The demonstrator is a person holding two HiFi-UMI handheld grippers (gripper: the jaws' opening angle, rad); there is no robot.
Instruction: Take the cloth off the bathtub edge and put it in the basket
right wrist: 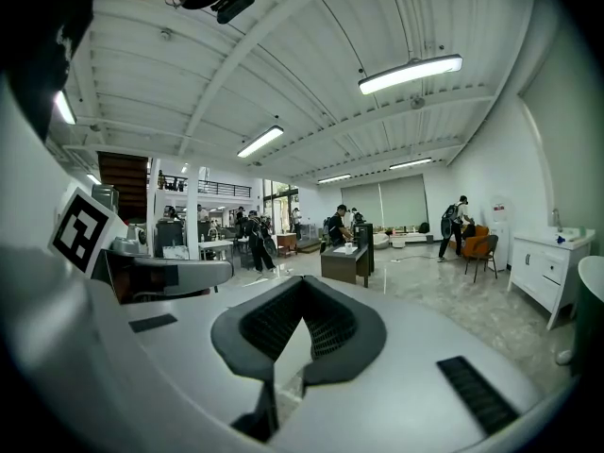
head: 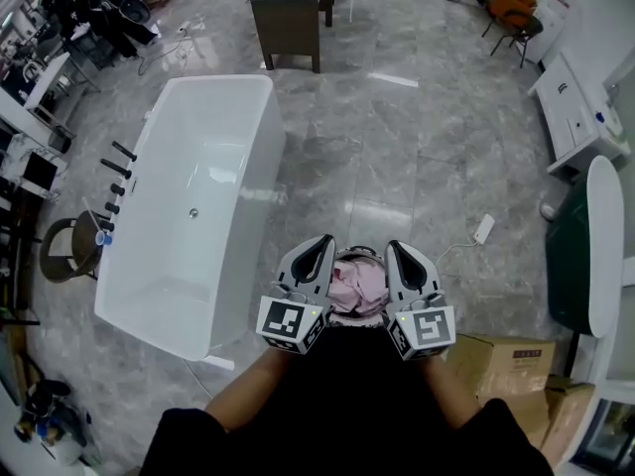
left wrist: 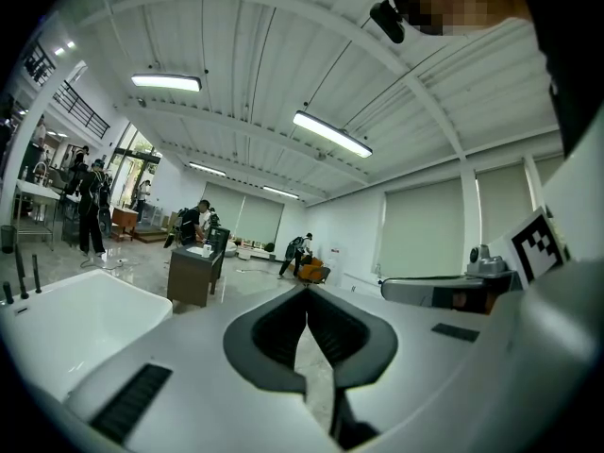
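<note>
The white bathtub [head: 260, 181] stands on the floor at the left, and I see no cloth on its rim; its corner also shows low in the left gripper view [left wrist: 66, 328]. A pink cloth [head: 355, 286] lies in a small basket [head: 359, 254] on the floor just in front of me. My left gripper [head: 319, 246] and right gripper [head: 397, 251] are held close to my body on either side of the basket, above it. Both are shut with nothing between the jaws, as seen in the left gripper view [left wrist: 306, 300] and the right gripper view [right wrist: 304, 295].
A dark desk [head: 293, 3] stands beyond the tub. Cardboard boxes [head: 506, 360] sit at my right, a white cabinet [head: 575, 117] further right, a power strip [head: 484, 229] on the floor. Black taps [head: 114, 181] and a round stool [head: 64, 251] flank the tub's left side. People stand far off.
</note>
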